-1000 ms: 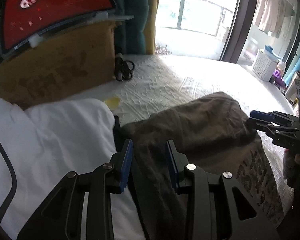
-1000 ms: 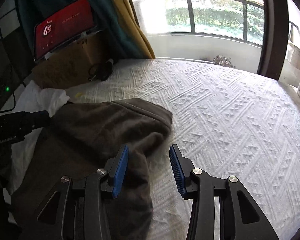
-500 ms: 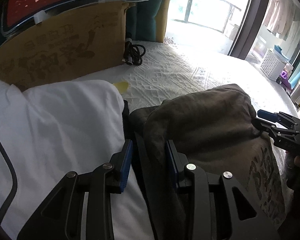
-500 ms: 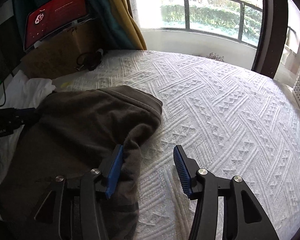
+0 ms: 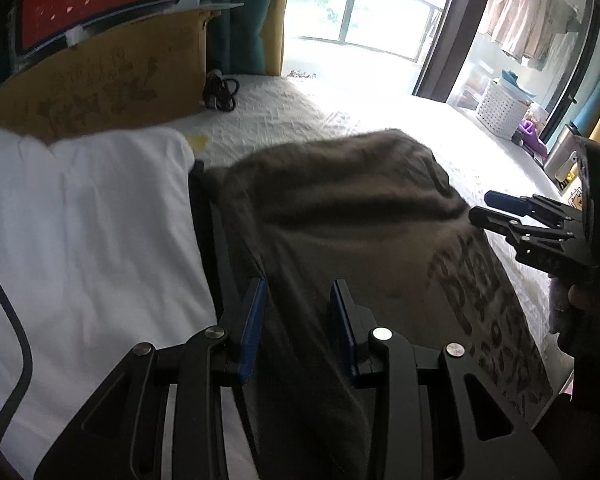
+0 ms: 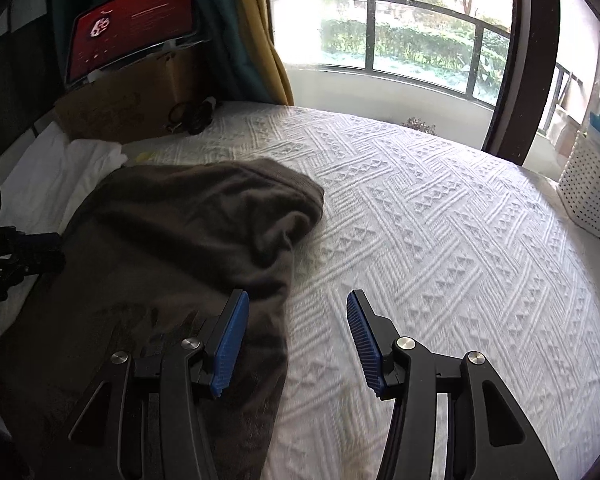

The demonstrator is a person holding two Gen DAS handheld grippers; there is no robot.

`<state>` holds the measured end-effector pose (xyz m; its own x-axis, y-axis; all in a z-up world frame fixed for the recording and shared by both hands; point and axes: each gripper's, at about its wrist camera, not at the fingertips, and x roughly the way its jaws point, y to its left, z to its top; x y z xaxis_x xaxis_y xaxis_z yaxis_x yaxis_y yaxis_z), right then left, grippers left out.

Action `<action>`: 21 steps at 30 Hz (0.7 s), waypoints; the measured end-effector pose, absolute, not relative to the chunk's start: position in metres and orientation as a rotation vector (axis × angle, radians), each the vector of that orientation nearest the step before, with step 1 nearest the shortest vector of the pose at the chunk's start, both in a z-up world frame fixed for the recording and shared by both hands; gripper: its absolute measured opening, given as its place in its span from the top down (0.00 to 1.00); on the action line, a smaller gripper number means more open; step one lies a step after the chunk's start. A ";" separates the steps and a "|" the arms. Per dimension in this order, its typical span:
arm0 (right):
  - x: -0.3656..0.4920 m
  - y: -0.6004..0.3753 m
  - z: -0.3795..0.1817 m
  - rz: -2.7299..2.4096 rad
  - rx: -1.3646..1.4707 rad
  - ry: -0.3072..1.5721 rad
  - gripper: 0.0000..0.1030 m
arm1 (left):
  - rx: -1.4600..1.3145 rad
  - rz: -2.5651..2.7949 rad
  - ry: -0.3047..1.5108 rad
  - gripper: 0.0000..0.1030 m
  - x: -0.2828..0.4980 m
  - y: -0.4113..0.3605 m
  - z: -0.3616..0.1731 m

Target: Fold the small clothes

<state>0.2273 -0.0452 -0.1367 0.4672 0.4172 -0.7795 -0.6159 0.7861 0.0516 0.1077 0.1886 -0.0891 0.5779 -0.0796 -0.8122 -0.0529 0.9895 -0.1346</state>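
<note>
Left hand-held gripper (image 5: 298,322) angled down, astride brown shirt (image 5: 340,208).

A cardboard box (image 6: 116,108) bearing a red screen (image 6: 132,36) stands beside a coiled black cable (image 6: 192,114).

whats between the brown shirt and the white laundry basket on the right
Only bare white textured bedspread lies between the dark brown printed shirt and the white perforated laundry basket; the right wrist view shows it.

Brown garment (image 6: 188,232) soft matt cloth; bedspread (image 6: 440,220) white, raised woven texture; box (image 5: 100,88) matt cardboard
</note>
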 end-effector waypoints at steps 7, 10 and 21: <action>0.205 -0.056 -0.134 0.634 -0.253 0.873 0.48 | -0.145 0.011 0.948 0.68 0.088 0.183 -0.093; 0.196 -0.064 -0.132 0.627 -0.247 0.862 0.48 | -0.081 0.054 0.960 0.68 0.081 0.177 -0.096; 0.165 -0.097 -0.129 0.598 -0.234 0.850 0.48 | 0.007 0.132 0.962 0.68 0.055 0.165 -0.104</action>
<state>0.1653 -0.0975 -0.1294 0.5094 0.4009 -0.7614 -0.5816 0.8126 0.0388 0.0549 0.1653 -0.1039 0.5649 0.1151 -0.8171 -0.1088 0.9920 0.0646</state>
